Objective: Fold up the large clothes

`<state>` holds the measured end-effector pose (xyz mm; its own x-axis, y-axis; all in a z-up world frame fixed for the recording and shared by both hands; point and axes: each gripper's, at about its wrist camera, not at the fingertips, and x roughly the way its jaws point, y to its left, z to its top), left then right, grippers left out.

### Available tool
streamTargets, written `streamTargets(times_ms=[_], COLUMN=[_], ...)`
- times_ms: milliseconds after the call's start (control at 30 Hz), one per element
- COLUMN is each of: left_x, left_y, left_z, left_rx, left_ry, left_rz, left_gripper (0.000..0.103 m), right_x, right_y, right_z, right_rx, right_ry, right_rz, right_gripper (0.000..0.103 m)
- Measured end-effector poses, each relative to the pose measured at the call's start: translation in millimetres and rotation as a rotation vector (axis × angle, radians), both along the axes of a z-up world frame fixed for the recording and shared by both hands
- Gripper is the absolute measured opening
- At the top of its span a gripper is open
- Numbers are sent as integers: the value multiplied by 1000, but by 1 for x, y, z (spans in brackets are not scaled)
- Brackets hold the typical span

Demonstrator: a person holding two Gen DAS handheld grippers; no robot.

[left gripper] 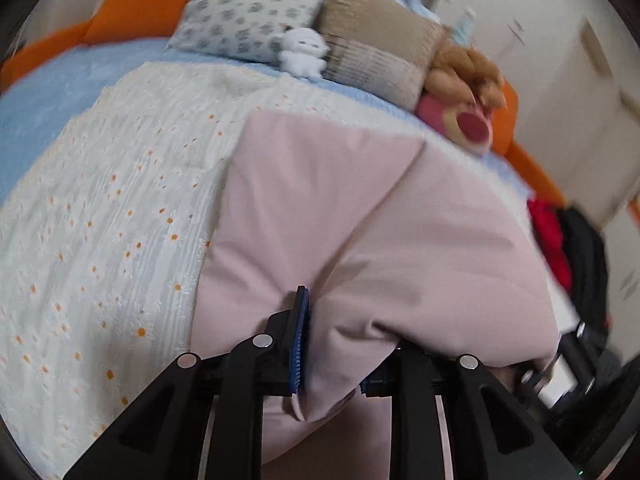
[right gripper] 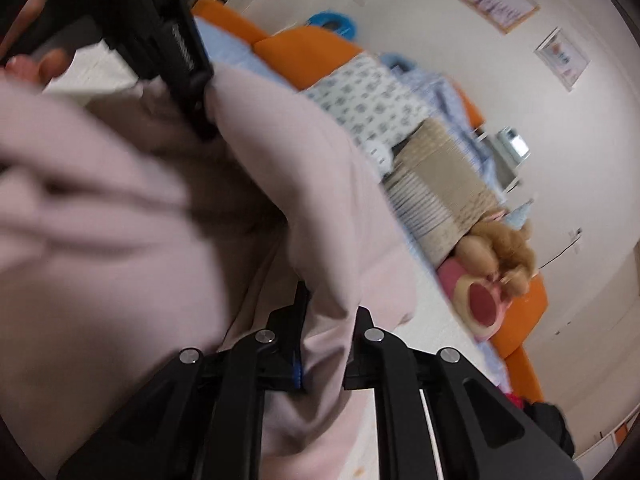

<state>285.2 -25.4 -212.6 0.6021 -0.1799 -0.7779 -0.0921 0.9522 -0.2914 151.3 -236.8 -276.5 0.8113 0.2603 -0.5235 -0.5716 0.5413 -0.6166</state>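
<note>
A large pale pink garment (left gripper: 360,220) lies spread over the bed, and its near edge is lifted. My left gripper (left gripper: 332,340) is shut on a bunched fold of that edge. The blue pad (left gripper: 300,340) of its left finger shows, while the cloth hides the right finger. In the right wrist view my right gripper (right gripper: 330,320) is shut on another part of the pink garment (right gripper: 120,240), which hangs in blurred folds. The left gripper (right gripper: 208,120) shows there at the upper left, pinching the cloth, with a person's fingers (right gripper: 40,64) behind it.
The bed has a white daisy-print cover (left gripper: 100,220) over a blue sheet (left gripper: 36,96). At its head are a patterned pillow (left gripper: 248,8), a beige cushion (left gripper: 372,52), a small white plush (left gripper: 302,52) and a brown and pink plush (left gripper: 468,92). Red and black items (left gripper: 560,240) lie at the right edge.
</note>
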Motion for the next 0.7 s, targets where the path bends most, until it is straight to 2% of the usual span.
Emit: streamTargets(times_ms=[67,100,133,167,200,233,300,333,400,433,467,500,533,567,633,700], left_x=[-8,-11,-16,-25,-31,-39,-53,-57,-54,-50,-45,-38,-27,-14,9,20], left_y=[-11,-15,-18,-20,-19,-18,-14,-11,-8,-7,-7,-7,-9,-11,-19,-28], left_z=[10,15,21,28,34,41,65,83,116,131,142,148,151,148,128,97], left_rx=[105,135,146,133,126,115,77,60,45,44,63,83,97,105,162,199], left_ry=[-1,-8,-11,-14,-16,-17,-38,-70,-143,-186,-224,-245,-259,-261,-211,-122], left_rz=[-80,-115,-157,-206,-229,-250,-292,-310,-312,-301,-280,-257,-237,-226,-214,-218], left_gripper=[32,44,60,66,70,70,70,71,75,78,78,78,76,75,55,47], right_x=[6,9,10,11,12,8,7,10,18,27,37,44,53,59,65,65], right_y=[-11,-18,-21,-26,-31,-38,-48,-55,-60,-60,-58,-55,-46,-42,-27,-15], right_z=[13,22,29,38,47,61,85,104,129,143,153,157,159,159,148,135], right_rx=[73,125,157,202,256,327,424,505,605,671,719,728,719,708,685,646], right_ry=[69,125,173,218,249,293,345,367,393,411,428,430,433,432,468,493], right_rz=[1,-2,-8,-25,-21,-8,-10,-8,-22,-42,-64,-88,-124,-141,-154,-153], right_gripper=[18,31,65,85,80,70,67,65,61,50,33,24,8,3,2,1])
